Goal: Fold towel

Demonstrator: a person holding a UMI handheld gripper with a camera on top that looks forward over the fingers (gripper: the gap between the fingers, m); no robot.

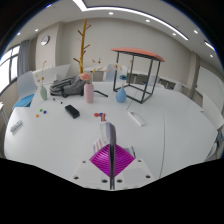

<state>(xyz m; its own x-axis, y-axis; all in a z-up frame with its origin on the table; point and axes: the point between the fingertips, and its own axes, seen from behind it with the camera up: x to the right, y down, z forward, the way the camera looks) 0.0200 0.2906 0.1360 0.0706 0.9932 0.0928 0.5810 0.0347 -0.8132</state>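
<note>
My gripper [106, 130] is at the near edge of a white table [170, 125], its fingers pointing across it. The two magenta pads [98, 160] are pressed together along a thin seam, and I see nothing held between them. I cannot pick out a towel for certain. A small white flat thing [136, 118] lies on the table beyond the fingers to the right. A tiny red and white item [99, 116] sits just past the fingertips.
Further back on the table stand a pink bottle [88, 93], a blue bottle [121, 95], a black object [72, 111] and a wire rack [62, 85]. Behind are a wooden coat stand [84, 45] and an orange-topped frame table [137, 55].
</note>
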